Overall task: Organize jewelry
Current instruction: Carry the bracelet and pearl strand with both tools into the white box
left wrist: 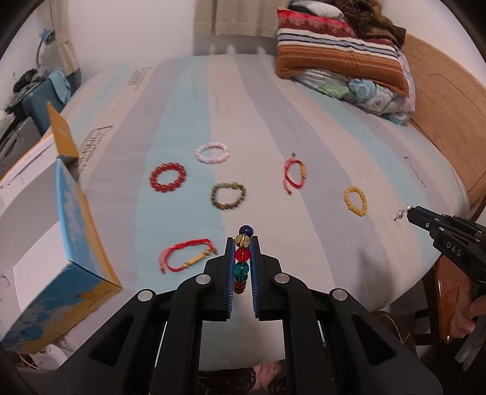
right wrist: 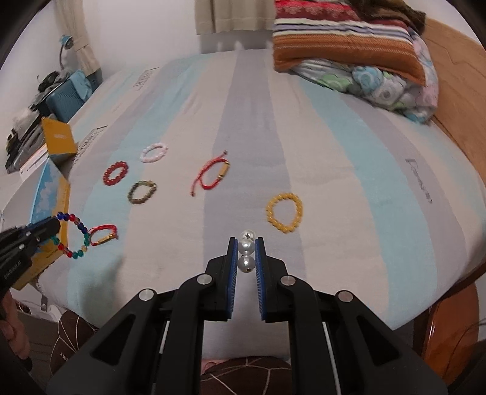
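Box (left wrist: 76,243): blue and yellow, at bed's left edge; inside not visible.
Left gripper (left wrist: 242,258): fingers clamped on multicolour bead bracelet (left wrist: 242,256), held above the bed (left wrist: 273,121).
Right gripper (right wrist: 246,255): fingers clamped on pearl bracelet (right wrist: 246,253), also held above the bed.
On the bed: pink (left wrist: 212,152), red (left wrist: 167,177), brown (left wrist: 228,196), yellow (left wrist: 354,201) bead bracelets; two red cord bracelets (left wrist: 294,172) (left wrist: 188,258), well apart.

Pearl bracelet (right wrist: 246,252) mostly hidden btwn claw pads; blue box (left wrist: 60,258) blurred, edge-cut.

A home bedroom: a striped-sheeted bed (right wrist: 349,152) with wooden frame (right wrist: 455,91), folded quilts (left wrist: 340,51) and curtains (right wrist: 231,15)
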`<state>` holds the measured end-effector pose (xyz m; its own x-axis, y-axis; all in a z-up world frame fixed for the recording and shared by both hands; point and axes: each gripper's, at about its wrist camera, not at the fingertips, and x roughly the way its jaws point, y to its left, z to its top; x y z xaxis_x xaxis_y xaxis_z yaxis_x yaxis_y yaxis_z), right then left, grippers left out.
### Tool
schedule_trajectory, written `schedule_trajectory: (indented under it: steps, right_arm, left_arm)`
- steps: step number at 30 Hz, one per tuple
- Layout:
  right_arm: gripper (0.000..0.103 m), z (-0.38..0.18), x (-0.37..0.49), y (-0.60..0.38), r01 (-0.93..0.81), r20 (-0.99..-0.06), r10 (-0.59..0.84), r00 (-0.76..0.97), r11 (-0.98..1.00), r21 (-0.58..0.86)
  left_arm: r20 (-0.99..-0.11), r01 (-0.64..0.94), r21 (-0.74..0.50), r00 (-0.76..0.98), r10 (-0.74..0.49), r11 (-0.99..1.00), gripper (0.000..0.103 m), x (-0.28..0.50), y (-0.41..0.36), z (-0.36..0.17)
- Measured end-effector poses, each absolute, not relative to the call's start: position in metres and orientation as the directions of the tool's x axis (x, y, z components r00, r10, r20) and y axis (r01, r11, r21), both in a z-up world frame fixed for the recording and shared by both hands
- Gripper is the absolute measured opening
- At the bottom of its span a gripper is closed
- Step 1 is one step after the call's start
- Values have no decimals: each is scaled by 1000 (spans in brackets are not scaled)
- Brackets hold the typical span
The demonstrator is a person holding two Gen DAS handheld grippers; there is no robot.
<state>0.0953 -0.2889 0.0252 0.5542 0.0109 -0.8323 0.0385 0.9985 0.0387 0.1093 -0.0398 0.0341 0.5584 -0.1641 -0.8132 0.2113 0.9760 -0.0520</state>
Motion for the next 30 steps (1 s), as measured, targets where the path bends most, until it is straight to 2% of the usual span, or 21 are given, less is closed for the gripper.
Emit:
schedule_trajectory:
  steps: [18, 30]
  right_arm:
    - [11, 48, 128, -192, -89, -820, 99, 563, 994, 59]
    - [11, 59, 149, -107, -204, -811, 168, 560, 977, 61]
  left_arm:
    - [-785, 99, -42, 612, -94, 994, 8, 108, 53, 72]
    - [-758, -29, -22, 652, 2, 999, 8, 100, 130, 100]
